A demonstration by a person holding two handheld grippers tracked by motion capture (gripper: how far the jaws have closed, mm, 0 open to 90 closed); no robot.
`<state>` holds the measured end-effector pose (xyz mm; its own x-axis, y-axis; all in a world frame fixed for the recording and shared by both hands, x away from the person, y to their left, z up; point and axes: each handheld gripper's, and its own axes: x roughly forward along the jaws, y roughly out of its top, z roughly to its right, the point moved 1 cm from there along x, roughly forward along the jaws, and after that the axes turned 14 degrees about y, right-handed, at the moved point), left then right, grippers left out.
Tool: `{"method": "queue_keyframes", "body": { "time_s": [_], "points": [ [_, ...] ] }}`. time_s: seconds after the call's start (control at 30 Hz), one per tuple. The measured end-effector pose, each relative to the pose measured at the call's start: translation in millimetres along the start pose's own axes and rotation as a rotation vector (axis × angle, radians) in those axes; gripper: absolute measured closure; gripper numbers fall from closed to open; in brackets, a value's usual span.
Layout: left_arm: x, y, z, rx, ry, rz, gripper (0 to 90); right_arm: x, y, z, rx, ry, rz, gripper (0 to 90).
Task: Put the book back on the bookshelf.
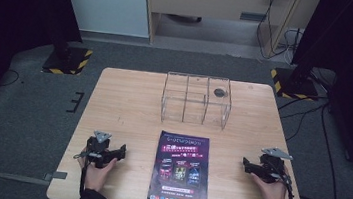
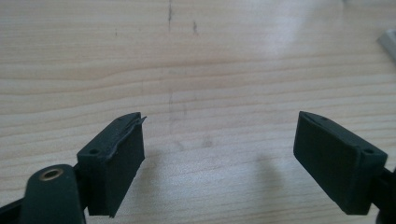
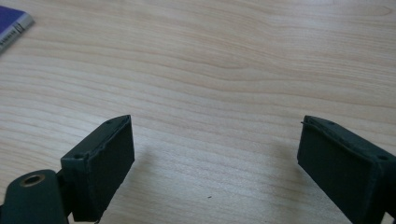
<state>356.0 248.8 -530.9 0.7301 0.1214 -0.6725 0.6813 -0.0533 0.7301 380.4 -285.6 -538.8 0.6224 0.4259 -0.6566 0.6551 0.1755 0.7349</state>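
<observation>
From the high view, a wooden table (image 1: 129, 99) stood on a grey floor with a purple magazine (image 1: 181, 172) lying flat near its front edge, about midway between the person's two hands. The left gripper (image 1: 119, 152) rested on the table to the left of the magazine, held in the person's left hand (image 1: 97, 171), its jaws pointing toward the magazine but well apart from it. The right gripper (image 1: 247, 165) sat on the opposite side, held in the right hand (image 1: 271, 188), its jaws also turned inward toward the magazine and likewise clear of it. Behind the magazine, toward the far edge, stood a clear wire-framed rack (image 1: 196, 99) divided into compartments, with a small dark round object (image 1: 220, 91) at its far right part; whether it lay inside or behind the rack could not be told.

In the left gripper view, the left gripper (image 2: 219, 144) had its two black jaws spread wide with nothing between them, only bare wood grain beneath. A pale corner of something (image 2: 388, 42) showed at the upper right edge, too little of it to identify.

In the right gripper view, the right gripper (image 3: 215, 149) likewise held its jaws wide apart and empty over the tabletop. A corner of the magazine (image 3: 13, 25) lay at the upper left, well away from the jaws.
</observation>
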Motion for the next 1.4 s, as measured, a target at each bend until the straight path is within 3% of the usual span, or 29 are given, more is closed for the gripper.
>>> {"method": "queue_keyframes", "body": {
  "time_s": [0.33,0.6,1.13,1.3,1.4],
  "points": [
    [-23.1,3.3,5.0,-0.016,-0.062,0.068,16.7,-16.6,5.4,-13.9,0.033,0.051,0.057,10.6],
    [-36.2,5.3,16.2,-0.012,-0.113,0.101,17.9,-26.6,13.4,-31.7,-0.003,0.080,0.093,9.7],
    [-46.5,7.2,40.9,0.007,-0.169,0.131,22.6,-36.4,29.7,-55.9,-0.030,0.135,0.162,9.2],
    [-48.3,8.1,48.6,0.024,-0.174,0.141,23.0,-34.3,33.2,-63.0,-0.047,0.144,0.162,9.1],
    [-48.5,9.7,52.6,0.013,-0.190,0.140,23.4,-34.4,34.7,-66.3,-0.049,0.153,0.165,9.1]
  ]
}}
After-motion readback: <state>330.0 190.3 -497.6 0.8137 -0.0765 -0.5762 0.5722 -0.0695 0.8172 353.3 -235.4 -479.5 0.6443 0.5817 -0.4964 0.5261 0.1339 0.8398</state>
